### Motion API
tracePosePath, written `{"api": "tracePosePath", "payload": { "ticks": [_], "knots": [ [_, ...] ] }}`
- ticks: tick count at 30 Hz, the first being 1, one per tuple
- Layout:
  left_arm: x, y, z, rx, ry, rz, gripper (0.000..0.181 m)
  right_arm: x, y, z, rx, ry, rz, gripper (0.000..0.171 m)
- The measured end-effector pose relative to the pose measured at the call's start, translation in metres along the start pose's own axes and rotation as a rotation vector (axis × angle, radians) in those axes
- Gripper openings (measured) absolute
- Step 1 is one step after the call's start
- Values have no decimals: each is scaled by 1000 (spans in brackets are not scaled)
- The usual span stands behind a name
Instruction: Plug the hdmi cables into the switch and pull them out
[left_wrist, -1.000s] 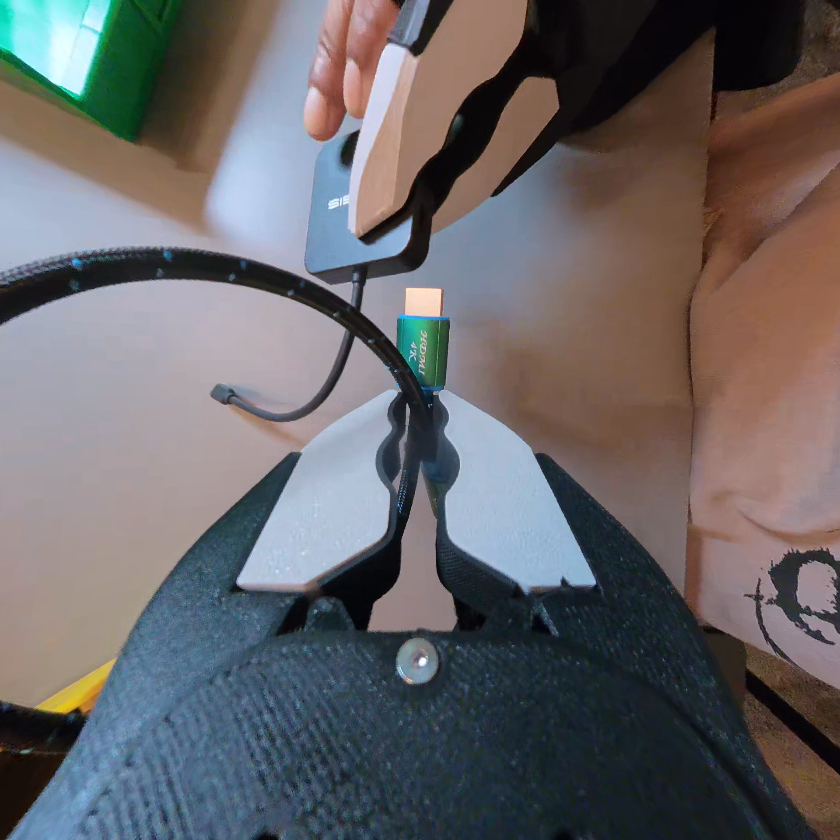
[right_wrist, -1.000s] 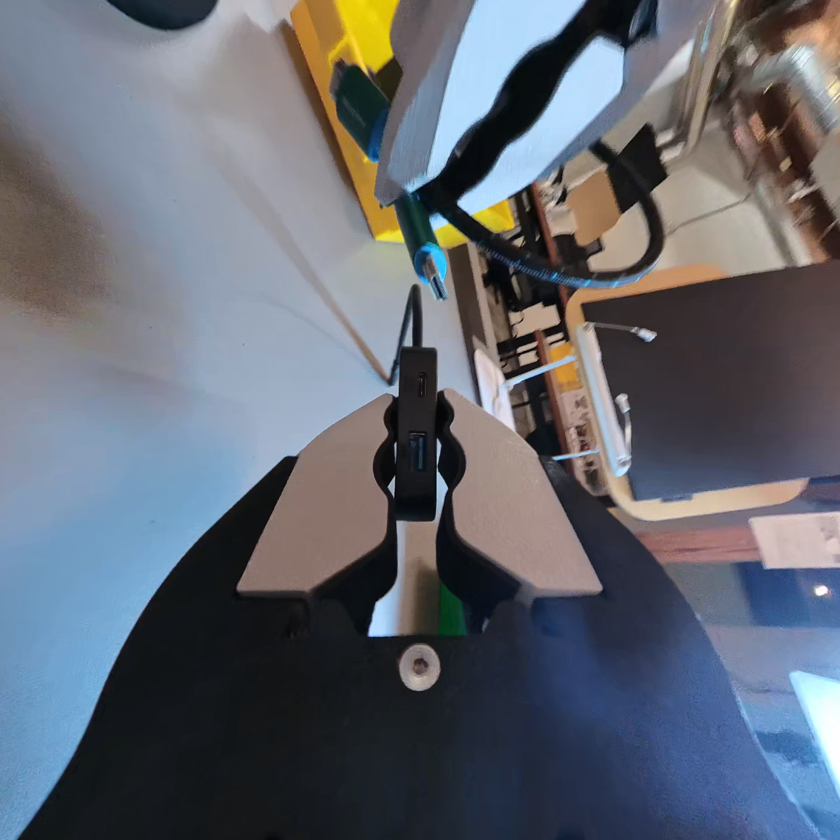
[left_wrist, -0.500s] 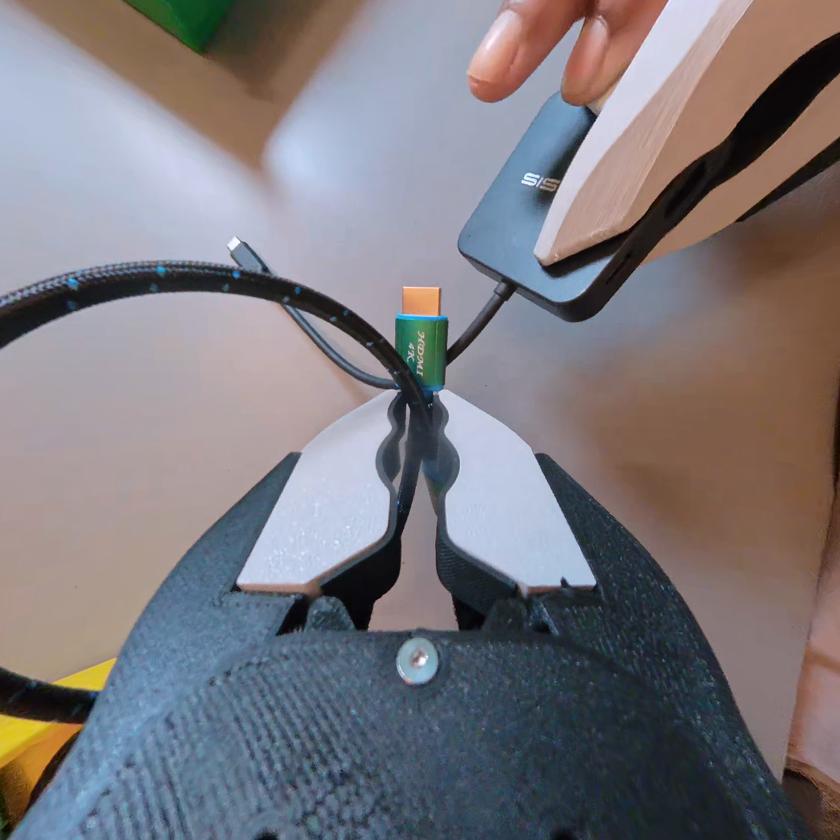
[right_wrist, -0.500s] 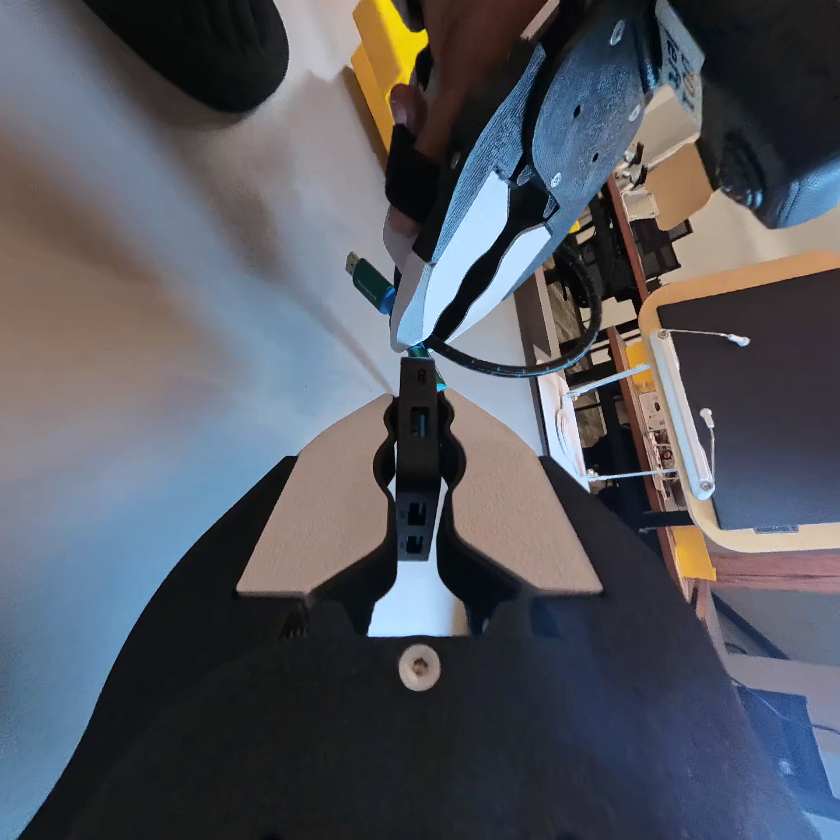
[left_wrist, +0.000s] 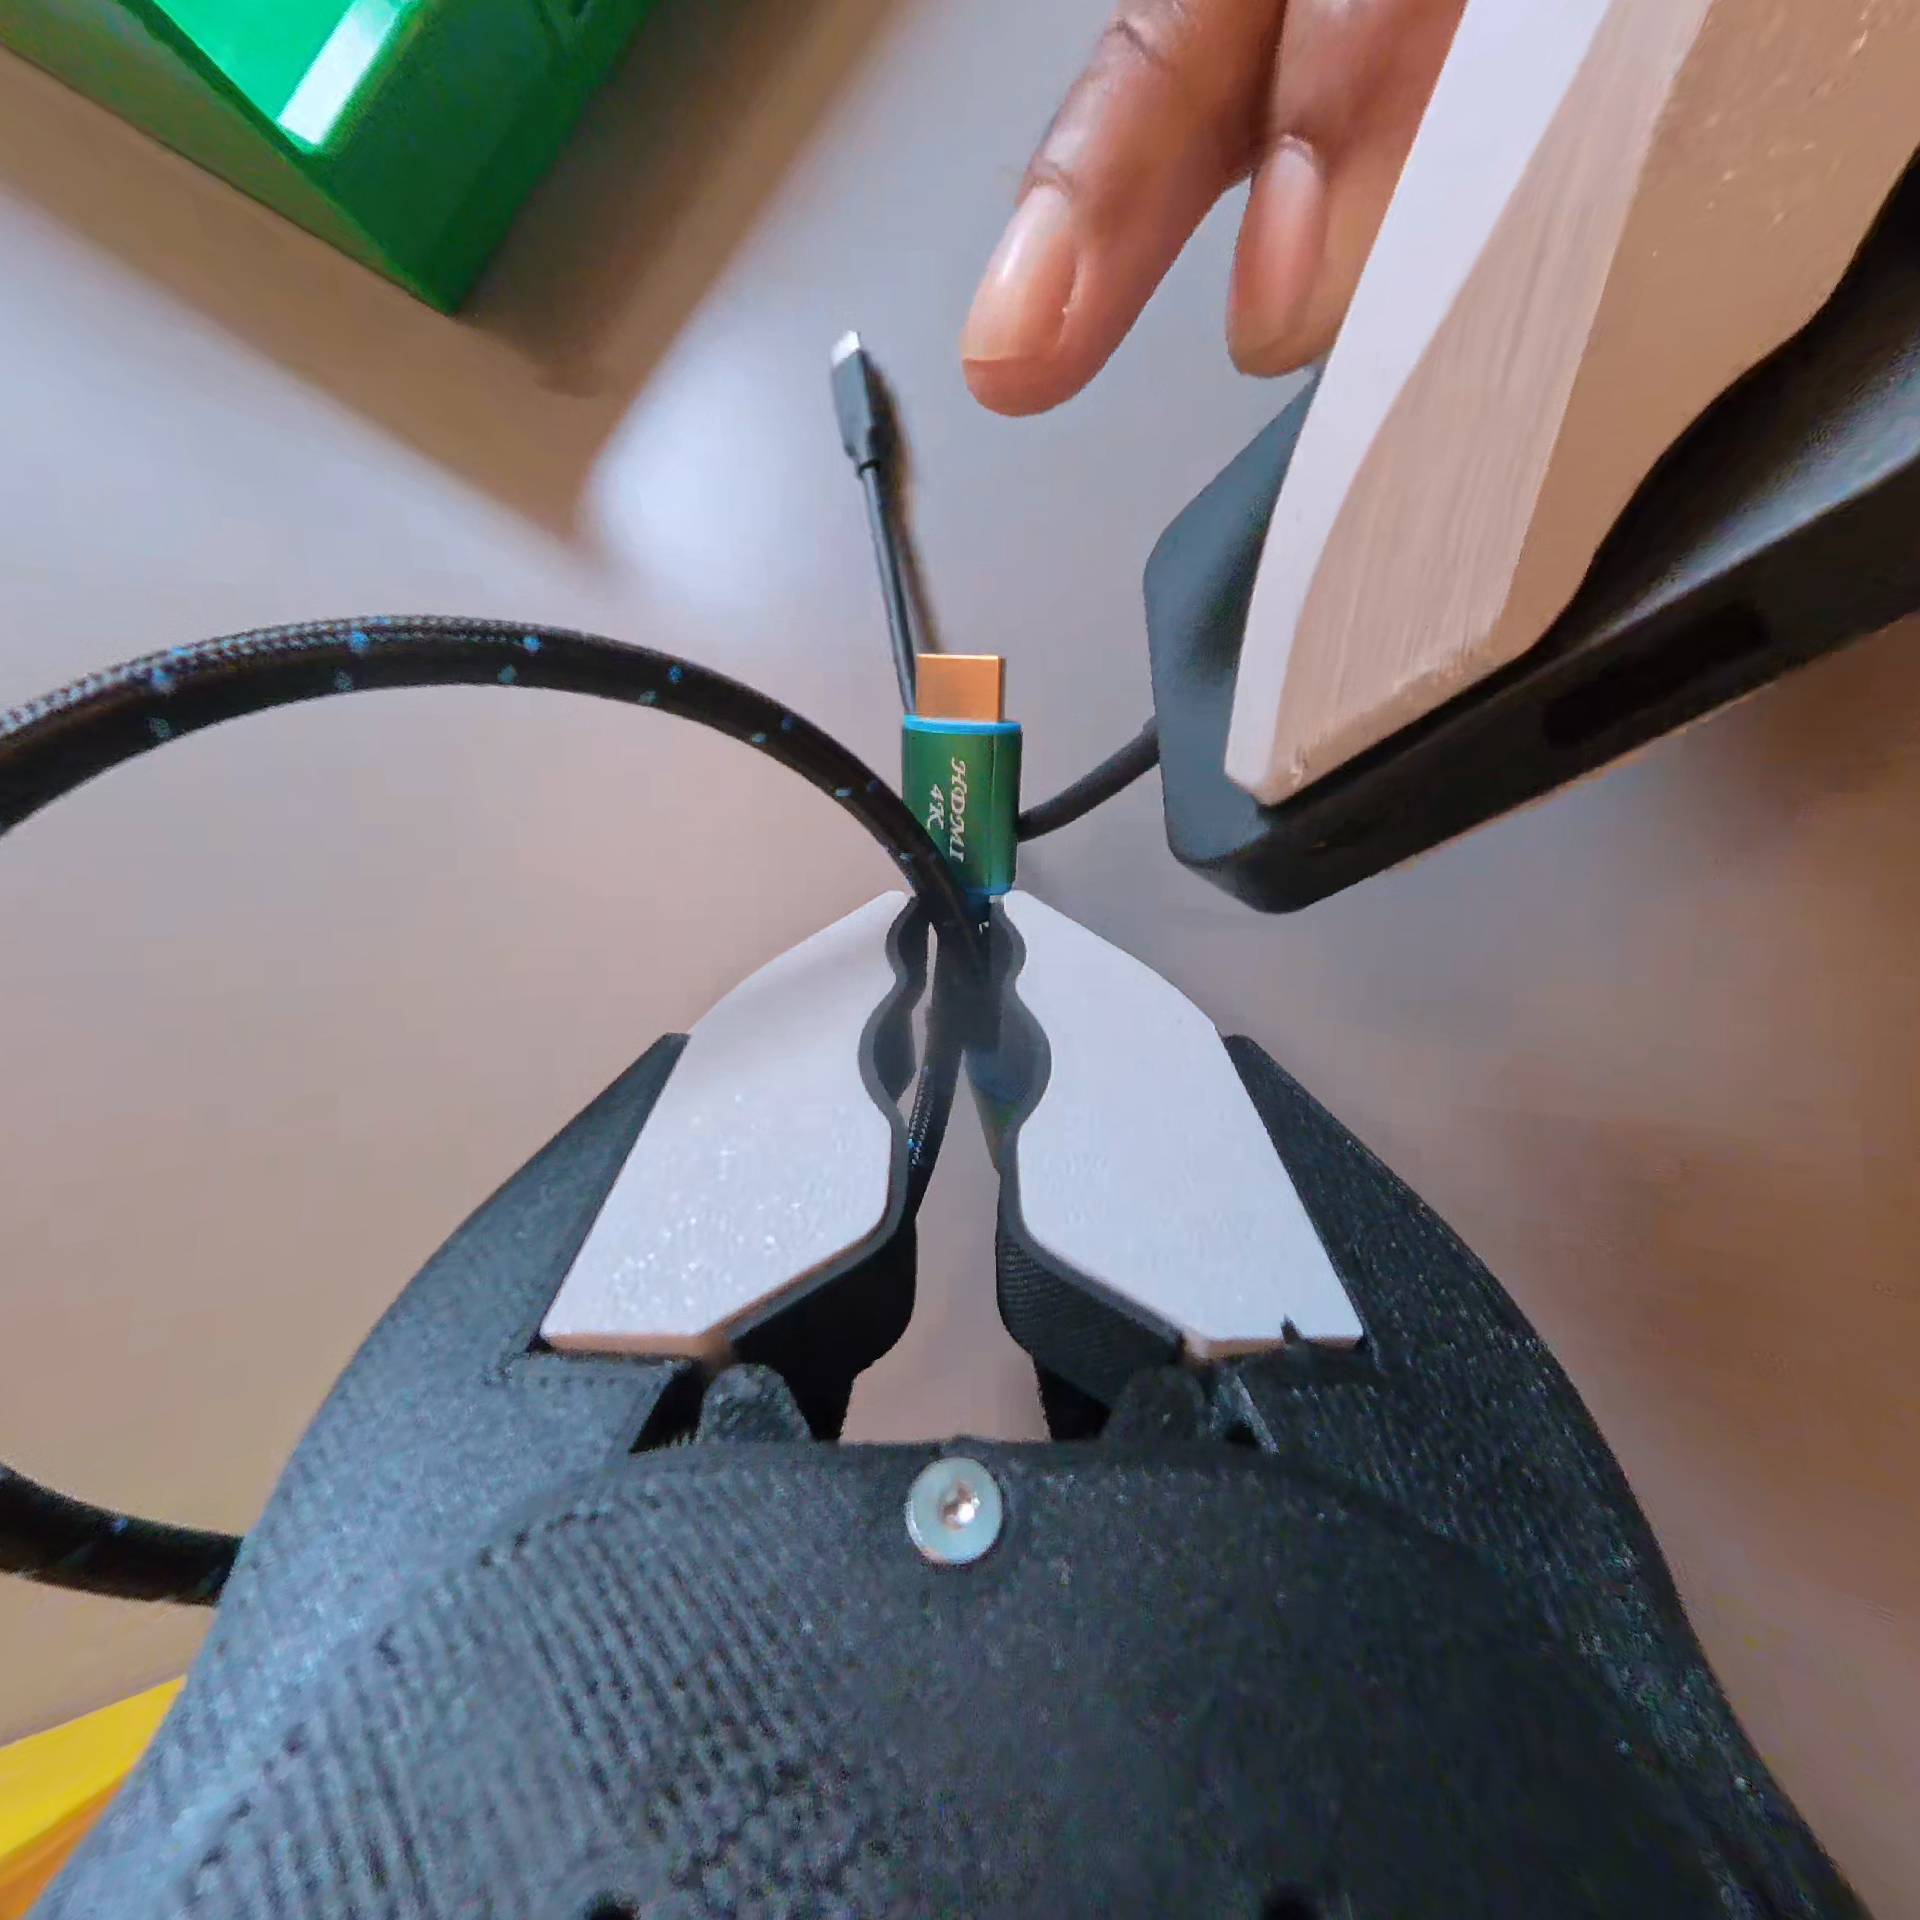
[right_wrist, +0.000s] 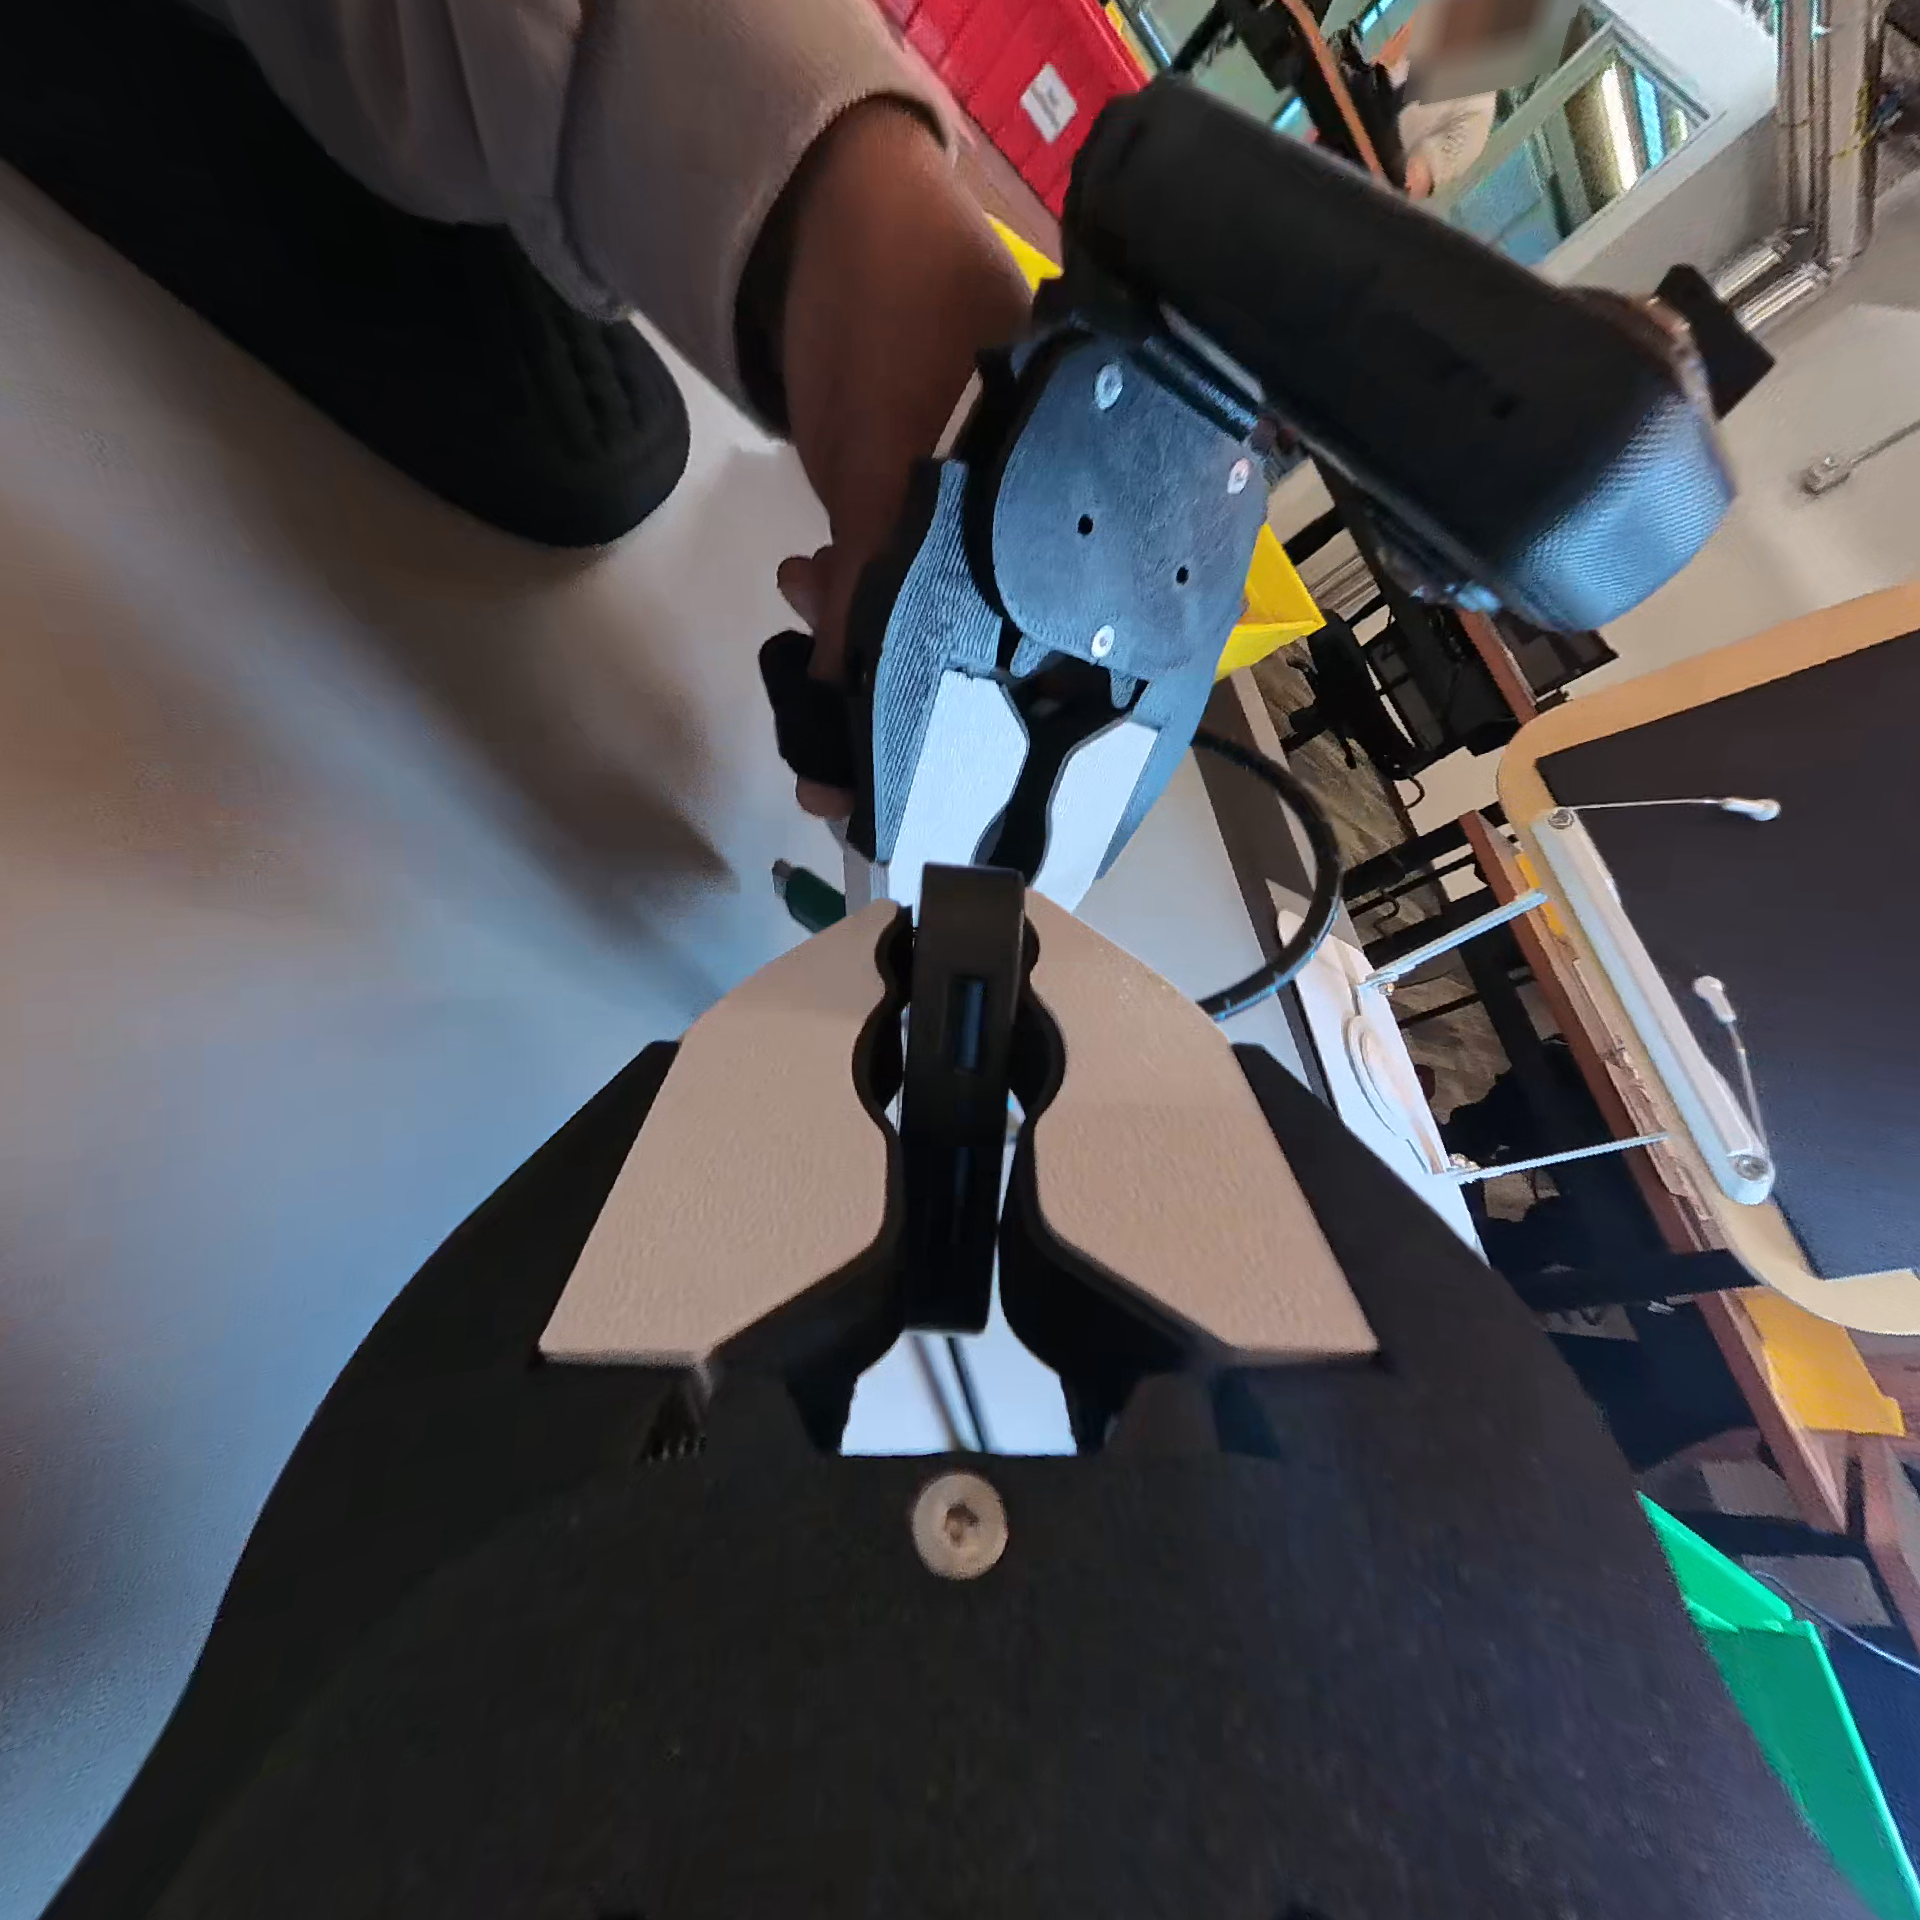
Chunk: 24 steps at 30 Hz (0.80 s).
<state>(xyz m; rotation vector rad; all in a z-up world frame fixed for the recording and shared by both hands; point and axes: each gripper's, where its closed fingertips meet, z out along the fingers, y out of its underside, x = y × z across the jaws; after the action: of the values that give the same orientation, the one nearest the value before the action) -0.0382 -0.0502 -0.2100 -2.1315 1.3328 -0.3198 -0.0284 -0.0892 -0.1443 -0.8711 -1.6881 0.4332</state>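
My left gripper (left_wrist: 958, 914) is shut on the green HDMI plug (left_wrist: 958, 805), gripping its base where the black braided cable (left_wrist: 436, 665) leaves; the gold tip points forward, free in the air. My right gripper (right_wrist: 961, 914) is shut on the black switch (right_wrist: 961, 1081), held edge-on with its side ports facing me. In the left wrist view the switch (left_wrist: 1507, 727) sits at the upper right under the right gripper's finger, just right of the plug, not touching it. The switch's thin lead ends in a small plug (left_wrist: 862, 400). A second green HDMI plug (right_wrist: 805, 891) lies on the table.
A green box (left_wrist: 312, 135) stands at the back left of the pale table (left_wrist: 364, 1039). A yellow bin (right_wrist: 1273, 608) sits at the table's edge. A person's hand (left_wrist: 1132, 197) and sleeve (right_wrist: 582, 145) are close. Beyond the edge stand a chair and a dark-topped table (right_wrist: 1766, 935).
The right gripper has turned the switch and brought it nearer the left gripper's plug. In the right wrist view the left gripper has swung round to face the switch.
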Motion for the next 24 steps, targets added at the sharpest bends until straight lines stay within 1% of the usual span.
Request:
{"api": "tracePosePath", "payload": {
  "ticks": [1, 3, 7, 10, 11, 15, 19, 22, 23, 24],
  "knots": [
    [1, -2, 2, 10, 3, 3, 12, 1, 0, 0, 1, 1, 4, 15],
    [0, -4, 3, 22, 2, 12, 12, 2, 0, -1, 1, 7, 0, 15],
    [-1, -5, 1, 77, 31, -33, 12, 7, -1, -4, 28, 19, 36, 15],
    [-6, -3, -8, 107, 11, -40, 12, 16, -7, -11, 93, 49, 72, 15],
    [-7, -4, -13, 127, 8, -43, 12, 23, -10, -16, 136, 62, 121, 15],
    [-14, -8, -40, 209, -24, -52, 12, 61, -13, -44, 365, 58, 509, 14],
    [-25, -6, -58, 262, -85, -55, 11, 96, -6, -72, 635, 1, 908, 15],
    [-32, -2, -62, 289, -96, -71, 11, 115, -3, -89, 862, -89, 1204, 14],
    [-31, -1, -60, 298, -80, -70, 11, 119, 2, -89, 906, -122, 1305, 14],
    [-28, -1, -56, 307, -56, -66, 11, 121, 9, -85, 913, -151, 1396, 14]
  ]
}}
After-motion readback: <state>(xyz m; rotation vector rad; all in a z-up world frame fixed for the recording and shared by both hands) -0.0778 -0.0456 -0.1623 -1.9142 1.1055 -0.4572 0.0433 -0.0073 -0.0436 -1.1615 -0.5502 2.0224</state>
